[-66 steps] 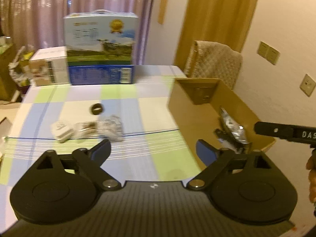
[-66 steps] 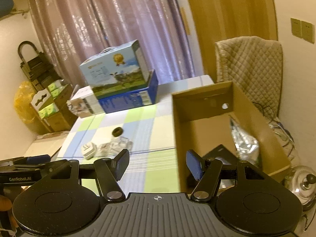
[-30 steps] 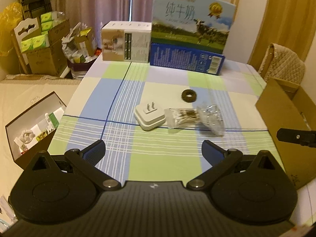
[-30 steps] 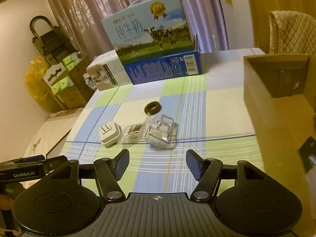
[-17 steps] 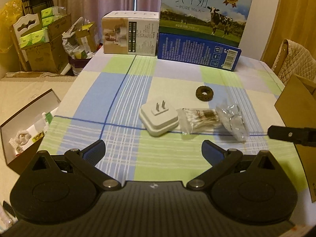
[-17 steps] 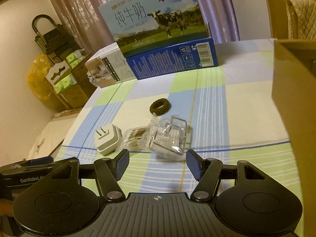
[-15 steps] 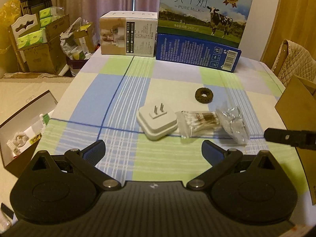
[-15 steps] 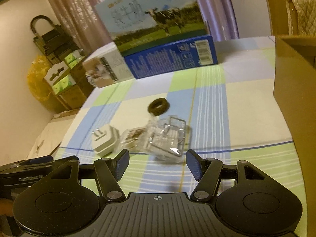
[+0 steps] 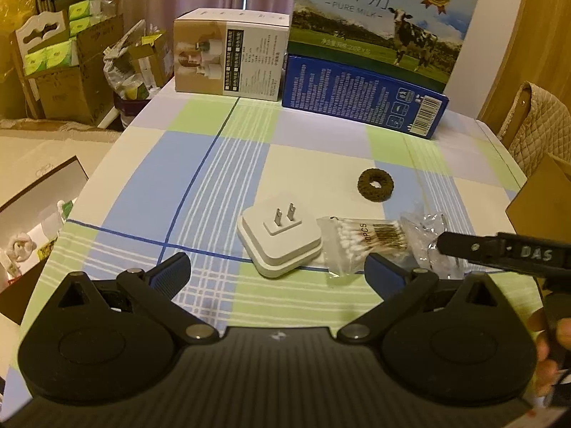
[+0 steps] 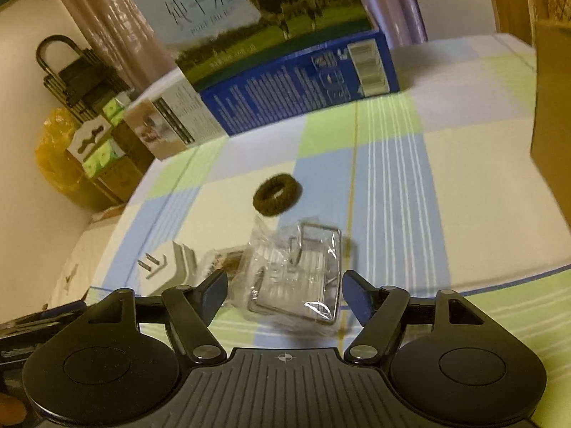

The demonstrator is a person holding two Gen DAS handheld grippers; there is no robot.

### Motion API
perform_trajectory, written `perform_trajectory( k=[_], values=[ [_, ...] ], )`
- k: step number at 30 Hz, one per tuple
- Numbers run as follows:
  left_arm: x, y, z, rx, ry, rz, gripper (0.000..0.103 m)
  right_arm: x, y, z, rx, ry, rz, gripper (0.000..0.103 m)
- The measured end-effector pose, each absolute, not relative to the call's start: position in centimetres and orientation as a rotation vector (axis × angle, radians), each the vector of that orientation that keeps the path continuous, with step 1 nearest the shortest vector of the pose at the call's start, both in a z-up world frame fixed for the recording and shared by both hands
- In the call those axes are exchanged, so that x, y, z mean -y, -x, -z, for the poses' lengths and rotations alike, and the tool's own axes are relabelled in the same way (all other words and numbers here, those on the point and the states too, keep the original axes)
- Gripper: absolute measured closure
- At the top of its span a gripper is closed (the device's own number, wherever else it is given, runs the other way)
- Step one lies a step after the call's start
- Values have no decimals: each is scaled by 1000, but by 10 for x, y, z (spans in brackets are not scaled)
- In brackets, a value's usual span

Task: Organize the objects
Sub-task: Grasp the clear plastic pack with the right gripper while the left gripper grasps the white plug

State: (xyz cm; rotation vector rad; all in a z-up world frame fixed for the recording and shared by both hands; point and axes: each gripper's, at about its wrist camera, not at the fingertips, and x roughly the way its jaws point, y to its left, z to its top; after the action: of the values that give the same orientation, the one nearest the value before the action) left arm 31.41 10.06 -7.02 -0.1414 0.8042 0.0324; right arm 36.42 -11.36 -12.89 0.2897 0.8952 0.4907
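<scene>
While my right hand-held gripper [image 10: 284, 294] hangs low over the checked table [image 10: 392, 185], its jaws are opening, and the clear packet [image 10: 296, 281] lies between the blue pads without either pad pressing on it. That packet holds bent metal pieces I cannot identify. Just left of it, touching, is the swab bag [image 9: 360, 240], and beside that bag sits the white plug [image 9: 280, 240], prongs up. Near them, further from me, lies the dark ring [image 9: 375, 184]. My left hand-held gripper [image 9: 278, 273] stands wide with nothing in it, the plug just ahead of the gap. From the left wrist view I see the right tool reaching in over the clear packet. At the far table edge the milk carton [image 9: 378, 32] stands on a blue box [image 9: 360, 101], with a white box [image 9: 230, 59] beside them. A cardboard box [image 10: 551, 114] fills my right side.
</scene>
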Motion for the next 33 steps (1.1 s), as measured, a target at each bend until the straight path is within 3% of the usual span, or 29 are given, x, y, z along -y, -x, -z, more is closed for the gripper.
perform_trajectory(
  k=[6,9,13,29,33],
  values=[
    [-96,-320,73,-810,129,-8,1,111,-366,134,-914,-277,-493,35],
    [-95,-322,76,-820,124,-9,1,105,-362,135,-928,-234,-484,47],
    [-98,-322,80,-833,146,-7,1,100,-358,131,-918,-172,-473,52],
    [-99,-352,97,-812,187,-21,2,101,-361,119,-853,-13,-441,52],
    [-100,-364,105,-820,220,-57,11,103,-363,118,-850,-6,-439,52]
  ],
)
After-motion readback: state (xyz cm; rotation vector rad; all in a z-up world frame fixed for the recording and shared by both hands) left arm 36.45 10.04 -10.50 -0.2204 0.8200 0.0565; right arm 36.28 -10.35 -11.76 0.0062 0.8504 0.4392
